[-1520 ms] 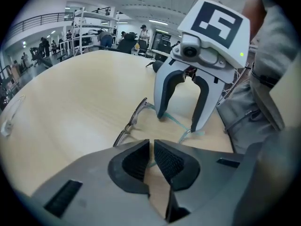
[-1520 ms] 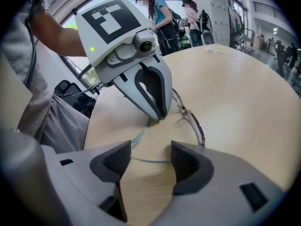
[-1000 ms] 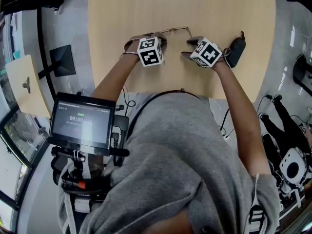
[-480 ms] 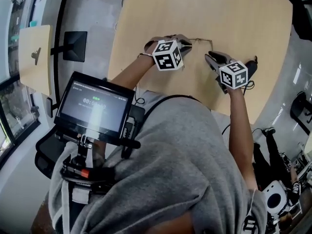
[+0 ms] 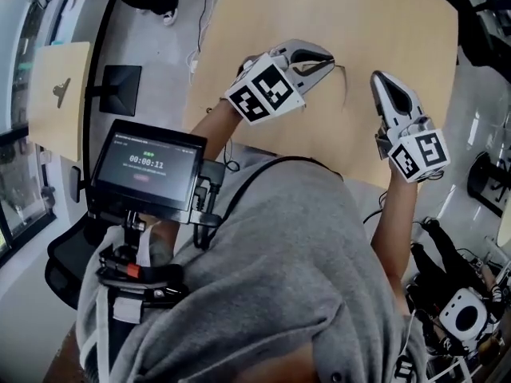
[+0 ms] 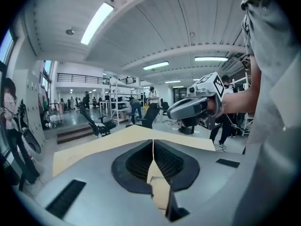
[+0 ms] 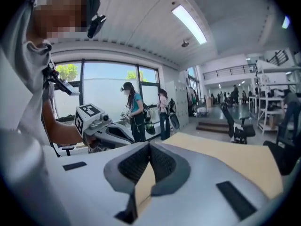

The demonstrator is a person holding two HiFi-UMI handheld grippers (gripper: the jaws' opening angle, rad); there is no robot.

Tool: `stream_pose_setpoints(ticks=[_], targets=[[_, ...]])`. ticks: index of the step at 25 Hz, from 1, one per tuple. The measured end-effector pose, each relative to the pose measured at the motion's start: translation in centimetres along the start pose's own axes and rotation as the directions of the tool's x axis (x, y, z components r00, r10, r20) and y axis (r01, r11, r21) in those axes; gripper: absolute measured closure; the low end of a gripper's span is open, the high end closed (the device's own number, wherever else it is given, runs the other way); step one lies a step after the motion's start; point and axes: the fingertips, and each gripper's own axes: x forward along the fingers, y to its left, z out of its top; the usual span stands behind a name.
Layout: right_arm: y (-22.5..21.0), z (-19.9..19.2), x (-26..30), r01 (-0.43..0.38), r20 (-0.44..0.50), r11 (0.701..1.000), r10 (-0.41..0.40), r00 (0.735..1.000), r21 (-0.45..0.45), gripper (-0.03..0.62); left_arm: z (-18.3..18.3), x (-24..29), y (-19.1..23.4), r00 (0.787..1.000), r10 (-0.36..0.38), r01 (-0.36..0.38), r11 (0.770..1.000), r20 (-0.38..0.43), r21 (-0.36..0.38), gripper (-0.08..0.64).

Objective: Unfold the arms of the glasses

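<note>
pale wood table (image 5: 383, 22); glasses (image 5: 345, 86) on it, showing only as a thin dark wire line between the two grippers, just beside the left one's tip, contact unclear; left gripper (image 5: 326, 57): jaws clenched together, nothing seen between them; right gripper (image 5: 380, 80): jaws clenched together, empty, clear of the glasses; both held above the tabletop

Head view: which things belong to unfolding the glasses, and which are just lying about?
Job:
- glasses, a thin dark outline on the table
- left claw, shut, empty
- right claw, shut, empty

Lying about:
- timer screen
- beige board
- black floor plate
</note>
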Motion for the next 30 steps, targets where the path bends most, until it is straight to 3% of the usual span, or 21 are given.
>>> stream_pose_setpoints(ticks=[3, 7, 11, 22, 25, 30], targets=[[1.0, 4.4, -1.8, 0.024, 0.101, 0.999, -0.019, 0.995, -0.047, 0.584, 3.4, -1.3, 1.1, 0.998, 0.033, -0.033, 0.999, 0.056, 0.003, 0.552], [2.0, 7.2, -4.3, 0.052, 0.149, 0.996, -0.04, 0.988, -0.077, 0.584, 4.9, -2.4, 1.2, 0.995, 0.065, -0.065, 0.998, 0.079, -0.009, 0.552], [1.9, 8.2, -4.9, 0.063, 0.152, 0.995, -0.051, 0.987, -0.076, 0.584, 4.4, -3.3, 2.1, 0.993, 0.098, -0.095, 0.995, 0.073, -0.037, 0.552], [2.8, 8.5, -0.3, -0.007, 0.095, 0.995, 0.016, 0.995, -0.1, 0.585, 1.7, -7.4, 5.8, 0.972, 0.231, -0.227, 0.97, 0.041, -0.088, 0.552], [3.5, 7.9, -2.4, -0.006, 0.09, 0.996, 0.014, 0.996, -0.09, 0.584, 1.9, -7.8, 2.8, 0.975, 0.223, -0.219, 0.972, 0.027, -0.089, 0.552], [9.8, 9.4, -12.8, -0.016, 0.135, 0.991, 0.034, 0.99, -0.13, 0.585, 6.9, -11.9, -8.1, 0.964, 0.265, -0.263, 0.964, 0.036, -0.035, 0.552]])
